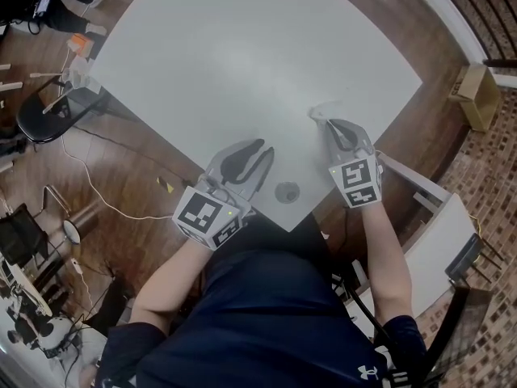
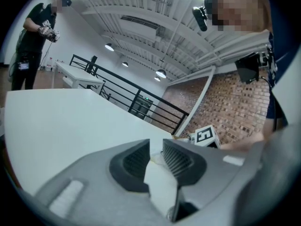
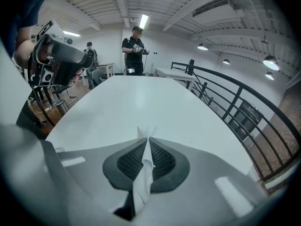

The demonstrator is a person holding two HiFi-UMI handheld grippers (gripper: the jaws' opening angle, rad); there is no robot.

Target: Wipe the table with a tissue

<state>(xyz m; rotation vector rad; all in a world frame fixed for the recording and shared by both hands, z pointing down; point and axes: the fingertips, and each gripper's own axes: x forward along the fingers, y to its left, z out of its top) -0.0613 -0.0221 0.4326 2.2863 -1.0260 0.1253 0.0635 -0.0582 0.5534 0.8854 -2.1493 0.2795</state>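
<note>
Right gripper view showed the right gripper [image 3: 146, 140] clamped on the tissue [image 3: 141, 182], its tip over the table [image 3: 141, 102]. The left gripper [image 2: 156, 144] stood open, with a white scrap [image 2: 160, 185], possibly tissue, loose between its jaws. Judgement: wiping was under way; the next move called for pressing the tissue down and sweeping it.

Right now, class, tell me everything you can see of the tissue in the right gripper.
The tissue is thin, soft-looking white paper, crumpled into a narrow strip. The right gripper has its jaws shut on it, pressing from both sides. A small ragged tuft pokes out past the jaw tips above the white table, near its right edge in the head view; the rest trails back between the jaws. Whether it touches the table cannot be told.
</note>
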